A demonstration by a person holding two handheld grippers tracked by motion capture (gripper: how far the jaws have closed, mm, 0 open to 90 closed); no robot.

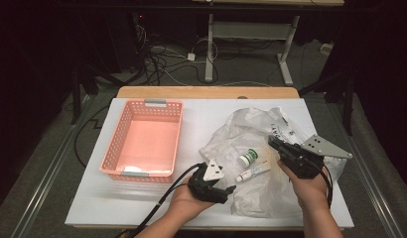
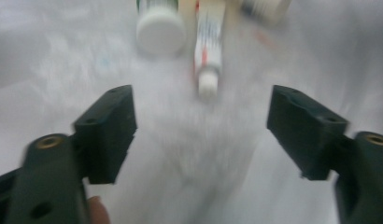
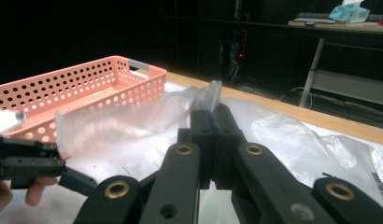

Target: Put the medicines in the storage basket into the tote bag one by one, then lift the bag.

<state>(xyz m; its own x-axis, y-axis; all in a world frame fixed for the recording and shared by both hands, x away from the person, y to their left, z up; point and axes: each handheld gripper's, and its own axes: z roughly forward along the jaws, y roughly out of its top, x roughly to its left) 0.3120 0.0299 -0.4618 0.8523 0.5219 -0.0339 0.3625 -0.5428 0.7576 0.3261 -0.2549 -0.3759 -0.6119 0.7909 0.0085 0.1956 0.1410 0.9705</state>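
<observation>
Black left gripper (image 2: 201,135) jaws stand wide, empty, facing the white red-striped tube (image 2: 208,46) inside the clear plastic bag (image 1: 256,193); right gripper (image 3: 212,109) pinches the bag's edge up. Next: reach in, close on the tube.

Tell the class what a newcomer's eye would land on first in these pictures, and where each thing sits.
The salmon-pink perforated plastic basket stands out at the left of the white table top. To its right lies a crumpled clear plastic bag, its film pinched by the shut right gripper. A small white-capped bottle and a white tube lie in the bag, ahead of the open left gripper.
</observation>
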